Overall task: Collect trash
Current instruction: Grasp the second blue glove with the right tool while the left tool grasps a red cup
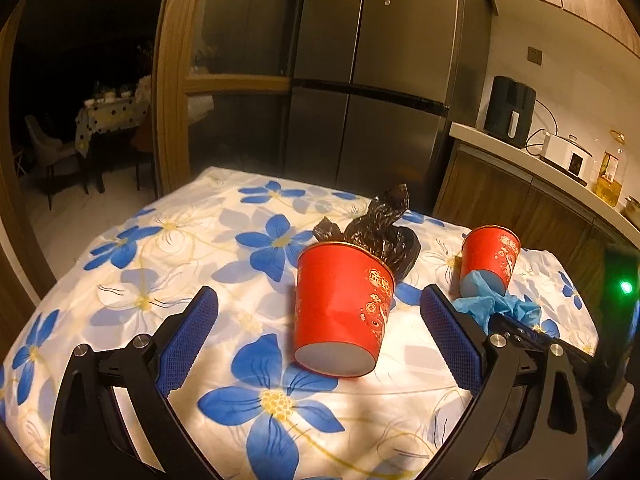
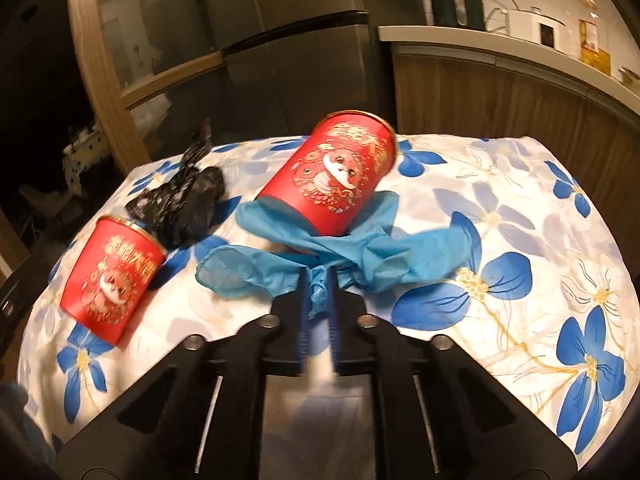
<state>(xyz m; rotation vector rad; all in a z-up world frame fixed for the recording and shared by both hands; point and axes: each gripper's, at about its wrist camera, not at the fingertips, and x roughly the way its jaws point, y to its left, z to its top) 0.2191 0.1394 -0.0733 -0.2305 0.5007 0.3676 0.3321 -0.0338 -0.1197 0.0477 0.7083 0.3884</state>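
The tabletop (image 1: 168, 264) wears a white cloth printed with blue flowers, and the trash lies scattered on it. The left gripper (image 1: 320, 332) stands with its blue-padded jaws wide apart on either side of the near red paper cup (image 1: 340, 308), which lies tipped on its side, base toward the gripper; neither pad touches it. Just behind that cup's mouth sits a crumpled black plastic bag (image 1: 380, 228). To the right, the right gripper (image 2: 318, 292) has its jaws pressed together on a bunched fold of the blue disposable glove (image 2: 360, 248). The glove spreads out under and around the base of the far red paper cup (image 2: 336, 176), which leans tilted on it. Beyond stand a steel refrigerator (image 1: 372, 92) and a kitchen counter (image 1: 520, 160).
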